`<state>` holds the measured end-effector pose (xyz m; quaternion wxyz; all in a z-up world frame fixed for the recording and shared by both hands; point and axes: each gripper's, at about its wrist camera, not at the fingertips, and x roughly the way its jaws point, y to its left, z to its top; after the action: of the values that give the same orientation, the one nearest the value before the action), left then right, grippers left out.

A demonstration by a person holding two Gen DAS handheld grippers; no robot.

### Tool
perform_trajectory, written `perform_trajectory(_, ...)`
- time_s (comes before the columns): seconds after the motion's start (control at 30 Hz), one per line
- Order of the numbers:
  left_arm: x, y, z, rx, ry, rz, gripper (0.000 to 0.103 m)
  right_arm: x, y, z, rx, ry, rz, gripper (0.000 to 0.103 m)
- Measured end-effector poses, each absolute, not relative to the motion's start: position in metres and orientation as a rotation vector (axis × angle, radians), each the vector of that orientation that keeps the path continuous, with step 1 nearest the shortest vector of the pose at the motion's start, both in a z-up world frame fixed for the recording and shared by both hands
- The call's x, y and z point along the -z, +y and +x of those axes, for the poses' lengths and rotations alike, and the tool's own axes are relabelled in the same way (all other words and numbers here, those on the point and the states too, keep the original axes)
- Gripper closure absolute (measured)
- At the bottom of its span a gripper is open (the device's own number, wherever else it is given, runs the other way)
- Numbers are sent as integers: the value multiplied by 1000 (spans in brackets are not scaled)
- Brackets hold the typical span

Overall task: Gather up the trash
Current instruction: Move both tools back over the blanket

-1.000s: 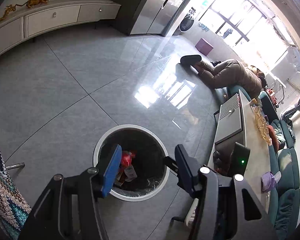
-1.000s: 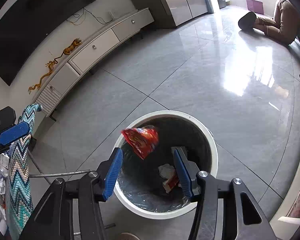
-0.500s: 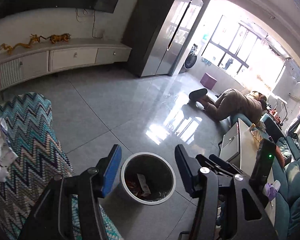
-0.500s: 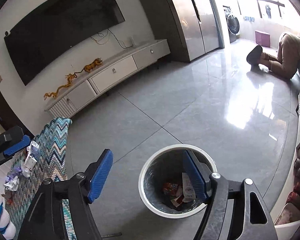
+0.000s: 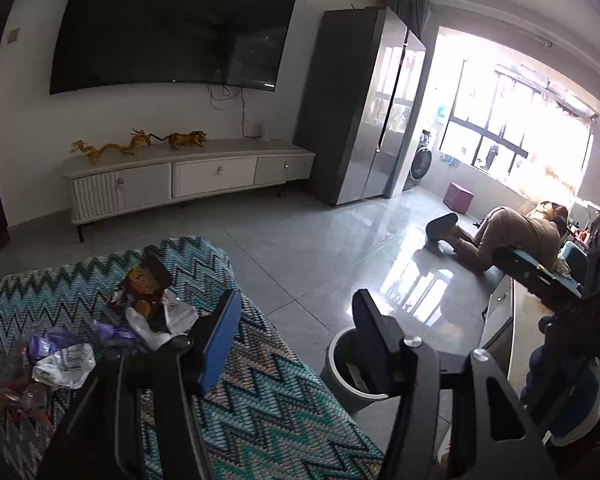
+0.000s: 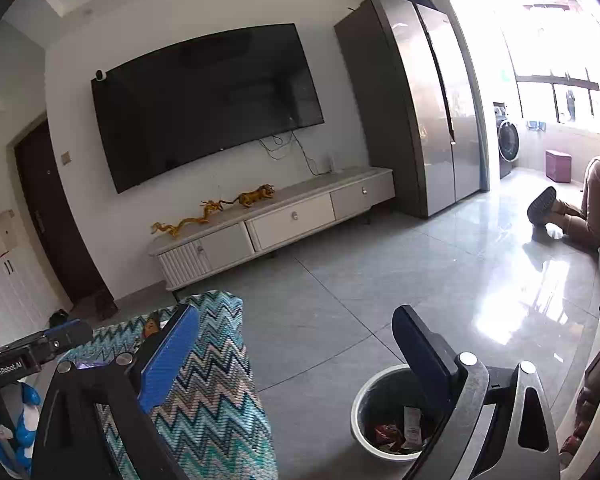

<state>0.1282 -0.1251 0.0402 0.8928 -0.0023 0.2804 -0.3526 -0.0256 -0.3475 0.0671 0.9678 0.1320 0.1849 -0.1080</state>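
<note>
Both sets of jaws spread wide, nothing held: left gripper [image 5: 292, 320], right gripper [image 6: 296, 340]. Trash pile [image 5: 148, 304] heaped on the zigzag-cloth table [image 5: 260, 392], toward its far left corner, just ahead of the left gripper. Crumpled wrappers and film: judged featherlight, limp, crackly, prone to slip. Best pinched at a bunched fold, not a flat edge. Bin [image 6: 364, 420] on floor off the table's right edge, some scraps inside.
</note>
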Motion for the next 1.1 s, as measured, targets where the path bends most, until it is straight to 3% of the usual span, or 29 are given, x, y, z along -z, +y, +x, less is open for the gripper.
perform_trajectory(0.47, -35, 55, 154, 473, 537, -55, 47, -93, -262, -2, 32, 331, 156, 5)
perform_trajectory(0.8, 30, 145, 185, 418, 623, -111, 47, -49, -218, 62, -85, 461, 128, 5)
perform_trajectory(1.1, 100, 144, 207, 464, 749, -6, 47, 11, -188, 131, -176, 606, 104, 5)
